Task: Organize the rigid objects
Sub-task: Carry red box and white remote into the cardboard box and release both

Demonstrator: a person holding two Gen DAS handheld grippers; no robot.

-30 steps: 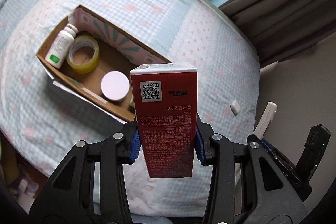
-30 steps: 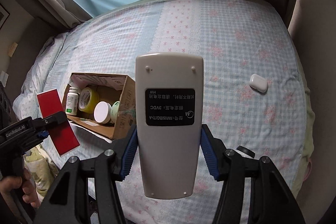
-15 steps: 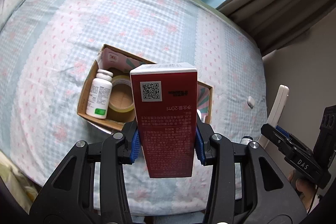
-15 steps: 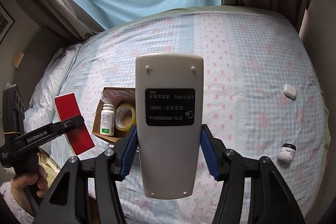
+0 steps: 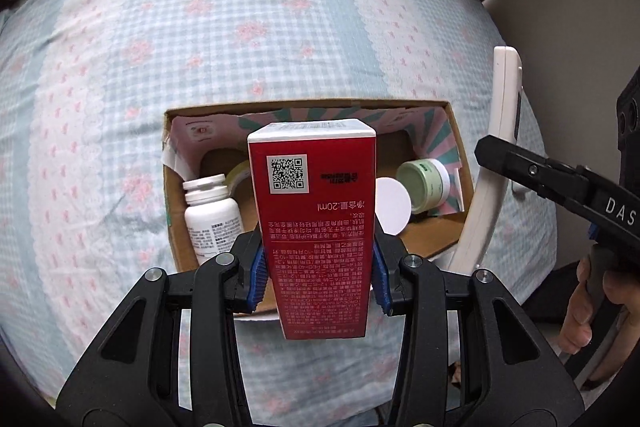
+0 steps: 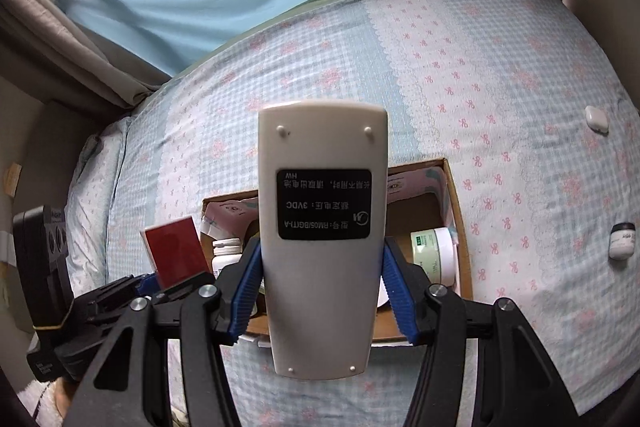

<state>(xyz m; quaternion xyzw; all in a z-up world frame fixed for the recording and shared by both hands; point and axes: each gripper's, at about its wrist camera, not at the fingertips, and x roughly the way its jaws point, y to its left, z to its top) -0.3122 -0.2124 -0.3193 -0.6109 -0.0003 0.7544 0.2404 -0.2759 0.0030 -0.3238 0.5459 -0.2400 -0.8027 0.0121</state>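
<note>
- The cardboard box (image 5: 456, 147) sits open-topped on the checked bedspread (image 5: 240, 39), and it serves as the landmark here: judging by what lies in it, it is where the rigid items are being gathered.
- The left gripper (image 5: 318, 269) has its blue pads clamped on the two narrow sides of a red carton (image 5: 316, 211), holding it upright directly above the middle of the box (a grip low on the carton, so most of its length stands clear for lowering in).
- The right gripper (image 6: 322, 291) is closed on a white remote control (image 6: 322, 227), back side facing the camera, its jaws set somewhat wider to suit the broader body; the remote hangs over the box as well, toward its right-hand side as the left wrist view shows it.
- Inside the box, a white pill bottle (image 5: 212, 215) lies at the left end with a roll of tape (image 5: 240, 171) just beside it, a white round lid (image 5: 394, 205) sits right of centre, and a pale green jar (image 5: 426, 183) lies tilted at the right end.
- Free floor appears at the box's back right, likely why both items hover there.
- Well to the right of the box, a small white case (image 6: 596, 119) and a small dark-capped jar (image 6: 622, 241) rest on the bedspread, seemingly not yet collected.
</note>
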